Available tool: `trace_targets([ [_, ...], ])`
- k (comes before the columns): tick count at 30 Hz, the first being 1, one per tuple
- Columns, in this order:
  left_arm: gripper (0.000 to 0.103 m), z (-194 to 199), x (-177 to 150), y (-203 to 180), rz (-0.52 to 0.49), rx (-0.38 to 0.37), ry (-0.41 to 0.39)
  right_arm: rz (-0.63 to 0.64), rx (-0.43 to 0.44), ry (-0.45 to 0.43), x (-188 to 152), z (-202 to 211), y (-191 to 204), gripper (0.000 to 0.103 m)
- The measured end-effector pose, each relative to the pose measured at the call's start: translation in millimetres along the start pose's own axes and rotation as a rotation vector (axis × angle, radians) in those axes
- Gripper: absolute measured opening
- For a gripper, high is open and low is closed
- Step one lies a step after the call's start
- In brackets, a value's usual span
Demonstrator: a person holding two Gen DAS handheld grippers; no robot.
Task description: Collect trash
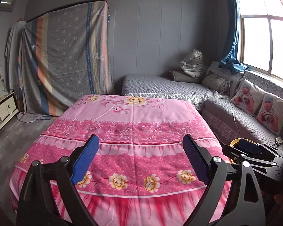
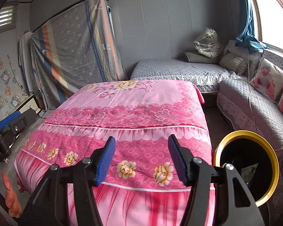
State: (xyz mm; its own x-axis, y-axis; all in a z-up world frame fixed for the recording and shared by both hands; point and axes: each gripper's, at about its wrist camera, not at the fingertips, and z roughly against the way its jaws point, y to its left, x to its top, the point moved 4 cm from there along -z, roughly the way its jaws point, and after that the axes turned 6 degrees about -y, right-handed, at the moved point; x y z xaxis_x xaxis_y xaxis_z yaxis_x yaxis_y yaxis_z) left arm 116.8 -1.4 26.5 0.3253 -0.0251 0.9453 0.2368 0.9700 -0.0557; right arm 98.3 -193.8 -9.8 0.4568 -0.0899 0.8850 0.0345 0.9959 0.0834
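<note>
While the left wrist view looks across the pink floral quilted cover (image 1: 134, 137), the left gripper (image 1: 141, 158) stands wide open with nothing between its blue ribbed pads. No trash is visible on that cover. At the right edge, the right gripper (image 1: 251, 148) partly hides a gold rim.

From the right wrist view, the right gripper (image 2: 141, 158) stands partly open and empty. The black round bin with gold rim (image 2: 271, 162) sits just right of the cover, beside the grey quilted sofa (image 2: 241, 101); some item lies inside, too dark to identify. Collection appears largely done; no remaining trash shows.
</note>
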Motion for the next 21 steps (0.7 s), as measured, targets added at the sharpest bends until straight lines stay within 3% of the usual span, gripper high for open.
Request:
trace_targets([
  [5,0.095,21,-16,27,0.012,0.080,-0.028,0.020,0.010,-0.003,-12,4,21,0.067],
  [11,0.095,36,-31,42,0.014,0.133,-0.038,0.025,-0.017,0.002,-34,8,29,0.069],
  [15,0.095,41,-42,49,0.017,0.183,-0.058,0.004,-0.041,-0.042,-43,13,26,0.078],
  [21,0.095,41,-50,55,0.062,0.187,-0.066,-0.004,-0.076,-0.129,-49,22,22,0.087],
])
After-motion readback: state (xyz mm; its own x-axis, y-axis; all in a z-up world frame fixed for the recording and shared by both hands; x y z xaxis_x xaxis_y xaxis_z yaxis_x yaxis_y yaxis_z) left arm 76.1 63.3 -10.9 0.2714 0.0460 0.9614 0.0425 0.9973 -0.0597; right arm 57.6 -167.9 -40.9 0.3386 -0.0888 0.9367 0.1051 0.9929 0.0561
